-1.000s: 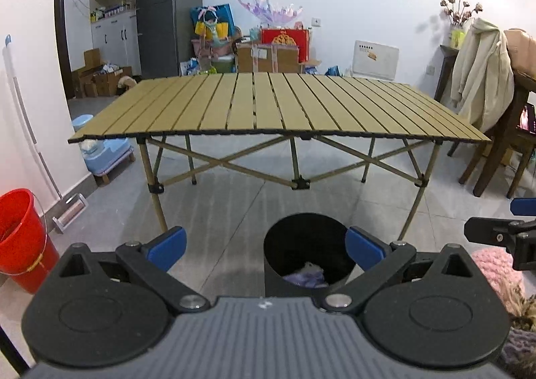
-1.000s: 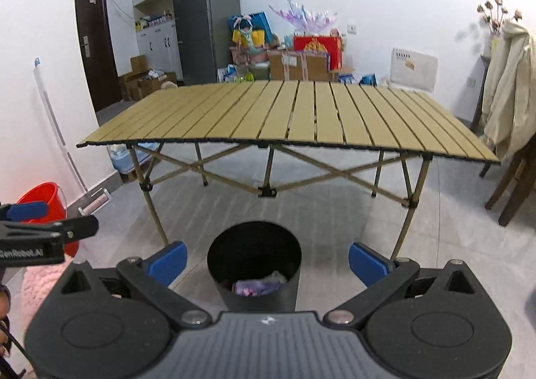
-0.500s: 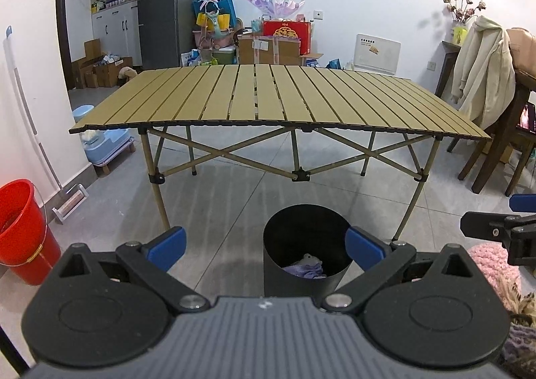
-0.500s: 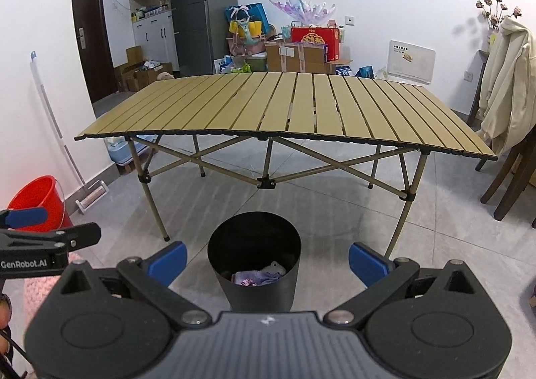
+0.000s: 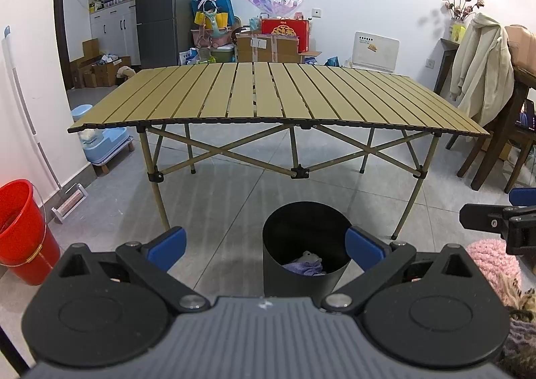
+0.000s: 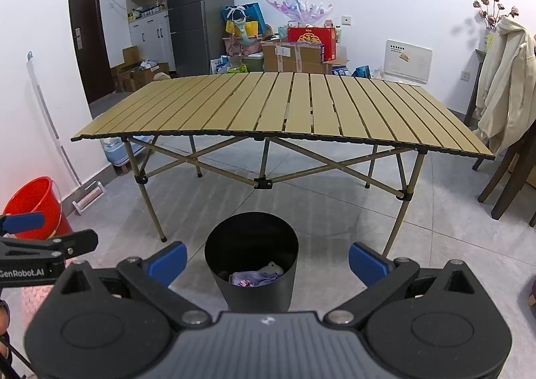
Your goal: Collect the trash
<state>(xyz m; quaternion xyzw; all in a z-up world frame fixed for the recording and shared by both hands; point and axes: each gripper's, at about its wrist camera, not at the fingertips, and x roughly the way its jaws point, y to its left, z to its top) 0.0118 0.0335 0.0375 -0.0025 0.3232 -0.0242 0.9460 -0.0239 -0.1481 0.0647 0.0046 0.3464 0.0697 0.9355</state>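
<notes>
A black round trash bin [image 5: 303, 246] [image 6: 251, 260] stands on the grey tile floor in front of a slatted folding table [image 5: 268, 94] [image 6: 284, 107]. Crumpled purple and white trash [image 5: 306, 265] [image 6: 256, 277] lies at the bin's bottom. My left gripper [image 5: 264, 246] is open, nothing between its blue pads, held above the floor with the bin near its right finger. My right gripper [image 6: 266, 260] is open too, with the bin between its fingers in the view but farther off. The tabletop is bare. Each gripper shows at the edge of the other's view.
A red bucket [image 5: 20, 231] [image 6: 33, 205] stands at the left by the wall, near a white mop [image 5: 37, 144]. A chair with a cream coat [image 5: 482, 77] is at the right. Boxes and bags pile against the back wall. A pink fluffy slipper [image 5: 492, 261] is at the lower right.
Both grippers have risen and drawn back a little, so the bin and table sit lower and slightly farther in view. Both stay open and hold nothing.
</notes>
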